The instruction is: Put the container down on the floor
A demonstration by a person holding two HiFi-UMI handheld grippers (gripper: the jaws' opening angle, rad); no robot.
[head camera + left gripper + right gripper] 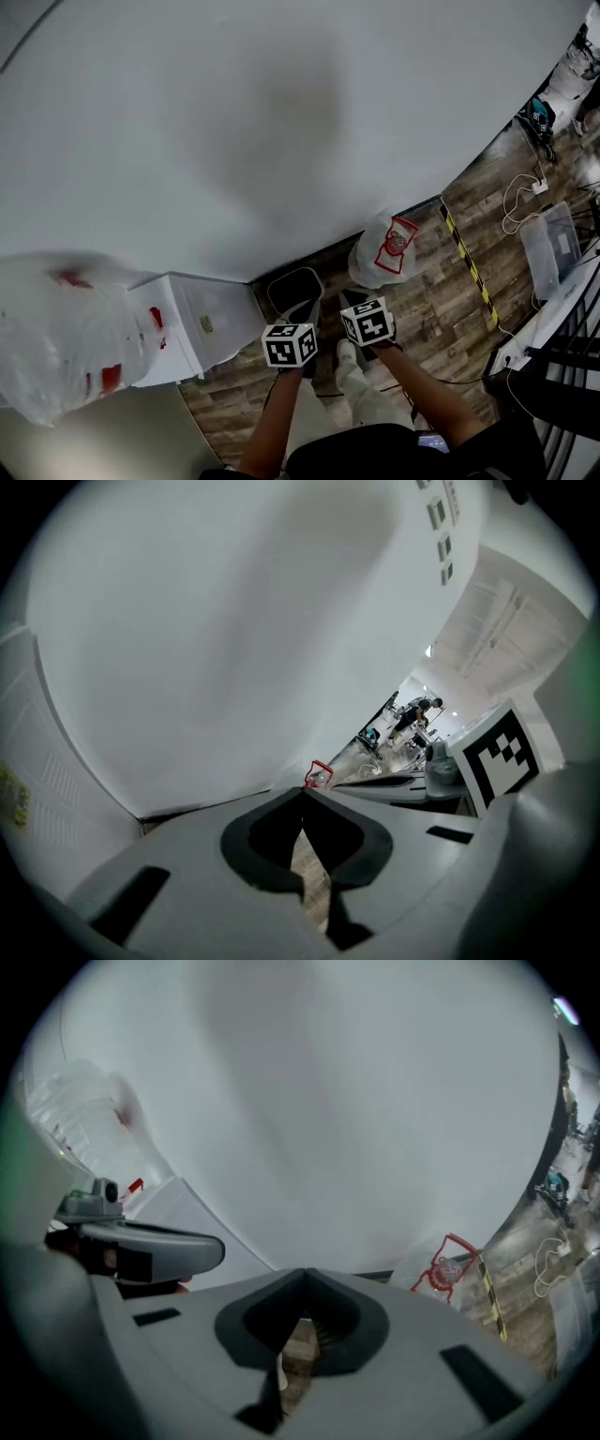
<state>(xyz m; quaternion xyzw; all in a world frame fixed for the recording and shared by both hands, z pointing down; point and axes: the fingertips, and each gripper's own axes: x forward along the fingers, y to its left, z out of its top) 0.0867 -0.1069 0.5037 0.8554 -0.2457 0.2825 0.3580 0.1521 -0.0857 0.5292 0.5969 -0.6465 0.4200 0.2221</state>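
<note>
The jaws of the left gripper [302, 797] were closed tip to tip with nothing between them, and only a strip of brown wood-plank floor [309, 878] showed through the gap. The jaws of the right gripper [305, 1279] were likewise together and empty. Just beyond the left gripper, in the head view, the dark, round-cornered open container [293, 284] appeared to stand on the floor at the foot of the plain white wall [281, 122]. It sat between a white boxy cabinet [202, 319] and a clear plastic bag with red print [384, 246], and neither gripper held it. Judged from that, the setting down looked done or nearly so. Doing it well would mean checking that the container sat flat and did not lean on the cabinet. Both grippers should then draw straight back and up, so the closed jaws neither catch its rim nor brush the bag.
</note>
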